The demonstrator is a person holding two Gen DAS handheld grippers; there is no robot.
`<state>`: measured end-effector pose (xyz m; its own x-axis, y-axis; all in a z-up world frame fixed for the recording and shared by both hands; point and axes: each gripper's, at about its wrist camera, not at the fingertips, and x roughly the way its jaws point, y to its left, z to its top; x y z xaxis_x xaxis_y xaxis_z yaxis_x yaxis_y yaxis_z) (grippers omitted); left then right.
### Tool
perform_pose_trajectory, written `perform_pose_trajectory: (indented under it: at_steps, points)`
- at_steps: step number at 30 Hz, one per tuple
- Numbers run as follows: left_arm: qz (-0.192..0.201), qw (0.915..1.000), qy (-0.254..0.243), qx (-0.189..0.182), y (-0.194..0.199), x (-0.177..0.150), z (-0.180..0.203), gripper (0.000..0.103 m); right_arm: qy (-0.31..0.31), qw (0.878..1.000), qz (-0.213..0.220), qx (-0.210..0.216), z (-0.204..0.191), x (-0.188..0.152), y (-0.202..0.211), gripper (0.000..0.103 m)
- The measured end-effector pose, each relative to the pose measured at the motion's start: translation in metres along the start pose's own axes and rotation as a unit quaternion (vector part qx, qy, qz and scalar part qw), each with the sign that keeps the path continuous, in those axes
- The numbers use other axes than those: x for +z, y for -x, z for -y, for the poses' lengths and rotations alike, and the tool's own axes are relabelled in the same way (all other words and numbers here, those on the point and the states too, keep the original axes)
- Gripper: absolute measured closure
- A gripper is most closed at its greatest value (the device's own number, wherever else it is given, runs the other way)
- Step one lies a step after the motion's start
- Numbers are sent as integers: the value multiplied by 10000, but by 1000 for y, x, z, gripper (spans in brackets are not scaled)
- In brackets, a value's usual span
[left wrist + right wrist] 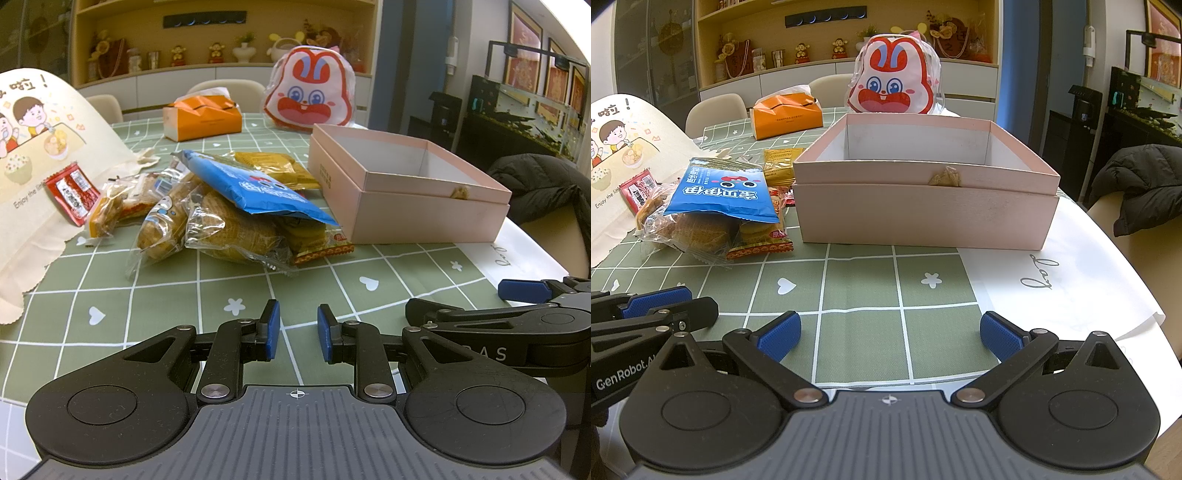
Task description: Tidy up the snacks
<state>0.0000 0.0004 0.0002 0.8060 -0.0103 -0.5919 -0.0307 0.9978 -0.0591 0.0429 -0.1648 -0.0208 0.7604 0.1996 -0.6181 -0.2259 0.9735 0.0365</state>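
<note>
A pile of snack packets lies on the green checked tablecloth: a blue packet (255,188) on top, clear-wrapped cakes (225,229), a yellow packet (277,170) and a small red packet (74,192). The blue packet also shows in the right wrist view (724,192). An open, empty pink box (402,184) stands to the right of the pile and shows in the right wrist view (923,192). My left gripper (295,332) is open with a narrow gap, empty, short of the pile. My right gripper (890,332) is wide open, empty, in front of the box.
A cream cartoon bag (40,155) lies at the left. An orange tissue box (203,118) and a rabbit-face bag (310,96) stand at the back. A white paper sheet (1052,280) covers the table's right edge. A dark jacket (1145,184) hangs on a chair.
</note>
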Motion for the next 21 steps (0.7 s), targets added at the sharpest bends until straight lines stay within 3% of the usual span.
perform_pose_trajectory:
  at_steps: [21]
  points:
    - [7,10000,58,-22,0,0,-1,77,3,10000,3,-2,0,0,0,0]
